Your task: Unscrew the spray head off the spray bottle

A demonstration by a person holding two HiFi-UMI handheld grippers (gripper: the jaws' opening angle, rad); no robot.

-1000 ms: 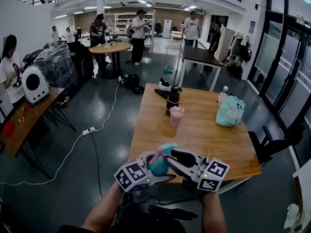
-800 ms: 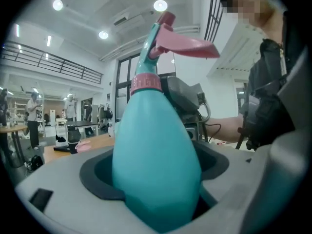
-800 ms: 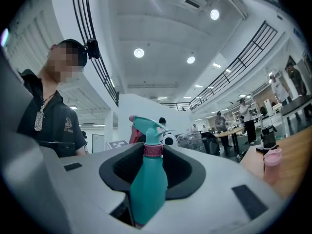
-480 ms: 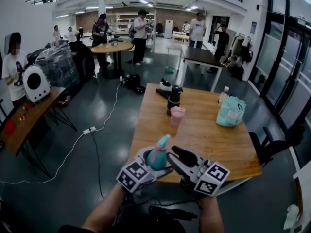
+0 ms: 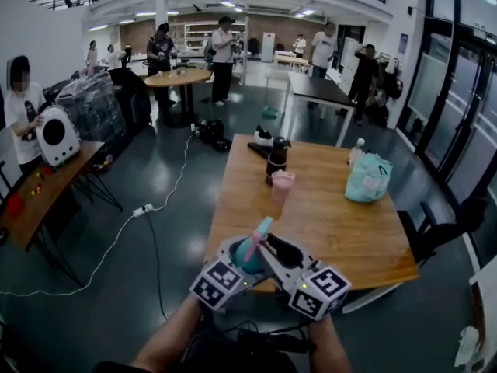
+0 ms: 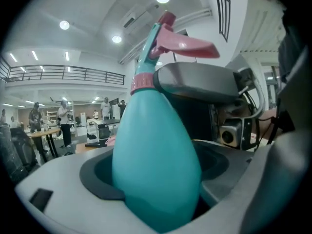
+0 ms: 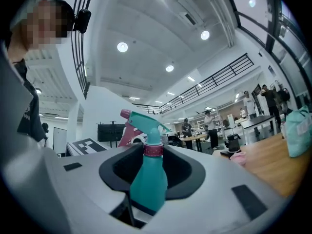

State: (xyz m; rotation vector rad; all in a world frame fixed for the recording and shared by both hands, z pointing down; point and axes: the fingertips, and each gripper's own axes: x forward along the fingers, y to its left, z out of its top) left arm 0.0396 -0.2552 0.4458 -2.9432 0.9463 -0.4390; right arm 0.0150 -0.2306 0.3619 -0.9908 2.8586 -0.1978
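Spray bottle [image 6: 156, 169] body pinched in left hand-held gripper [image 5: 235, 265], pink collar [image 7: 152, 150] clamped in right hand-held gripper [image 5: 271, 249]

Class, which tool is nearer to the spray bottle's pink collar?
Right. The right tool sits at the neck, level with the pink collar; the left tool grips the spray bottle by its wide teal body, below the collar.

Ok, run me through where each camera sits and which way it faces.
Head view: on the person's head, facing down over the wooden table; forearms, left claw, right claw show.
Left gripper view: on the left claw, along its jaws at the spray bottle; right claw shows.
Right gripper view: on the right claw, facing the bottle; person's torso shows.
Shared: the bottle.
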